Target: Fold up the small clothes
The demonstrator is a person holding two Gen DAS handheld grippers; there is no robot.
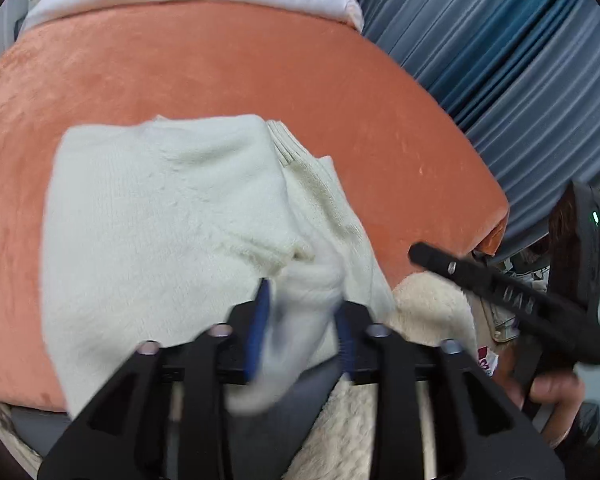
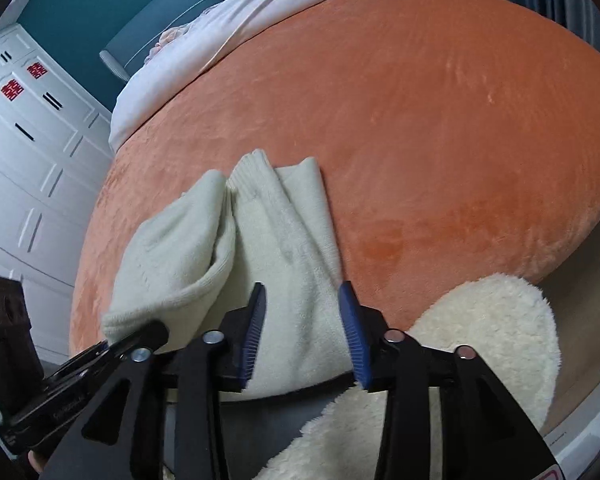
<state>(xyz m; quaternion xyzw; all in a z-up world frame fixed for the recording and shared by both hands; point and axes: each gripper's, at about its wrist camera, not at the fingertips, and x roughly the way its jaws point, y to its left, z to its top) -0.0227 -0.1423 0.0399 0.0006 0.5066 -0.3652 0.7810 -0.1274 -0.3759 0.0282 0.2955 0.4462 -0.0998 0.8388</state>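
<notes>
A pale green sweater (image 2: 260,236) lies folded on the orange bed (image 2: 420,120), at its near edge. The left hand-held gripper (image 1: 300,320) pinches a bunched fold; the right hand-held gripper (image 2: 304,328) straddles the hem, jaws apart.

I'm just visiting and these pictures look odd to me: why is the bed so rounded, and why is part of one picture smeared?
Left wrist view: the cloth between the left gripper fingers is smeared by motion blur, and the wide lens bows the orange bed. Right wrist view: sharper, with the same bulging bed edge; light is soft and even, without glare or hard shadows, and dark corners frame both pictures.
</notes>
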